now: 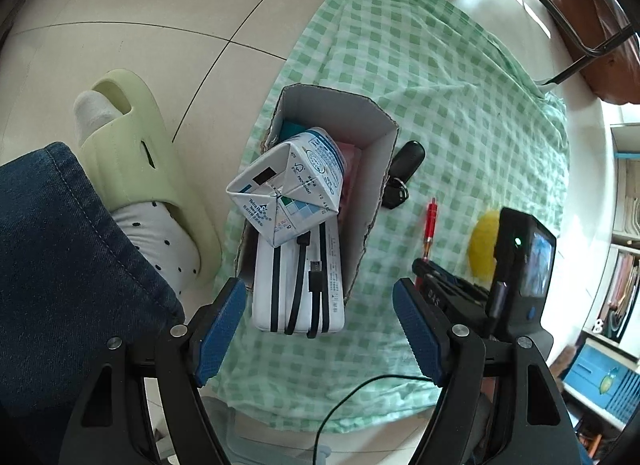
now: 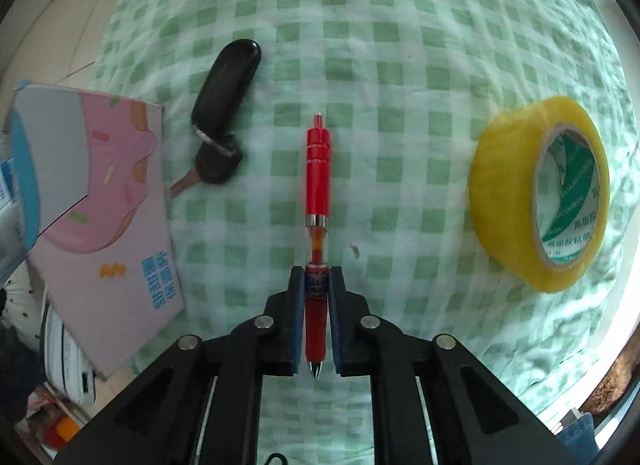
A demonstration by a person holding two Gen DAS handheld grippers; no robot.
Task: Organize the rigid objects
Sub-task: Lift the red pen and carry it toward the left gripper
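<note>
Clamped in our right gripper (image 2: 316, 305), the red pen (image 2: 317, 185) lies flat on the checked cloth (image 2: 400, 65), gripped near its tip so we can lift it. Our left gripper (image 1: 320, 325) hangs with jaws apart over the box (image 1: 376, 169), where sorted things already sit. Beyond wait the key (image 2: 224, 105) and tape roll (image 2: 512, 193).

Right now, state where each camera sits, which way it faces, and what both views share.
Left wrist: on the left gripper, facing down at the cardboard box on the checked cloth; open jaws, a jeans leg and slippered foot show.
Right wrist: on the right gripper, facing down; jaws shut on the red pen.
Shared: pen, car key, yellow tape roll, box, cloth.
</note>
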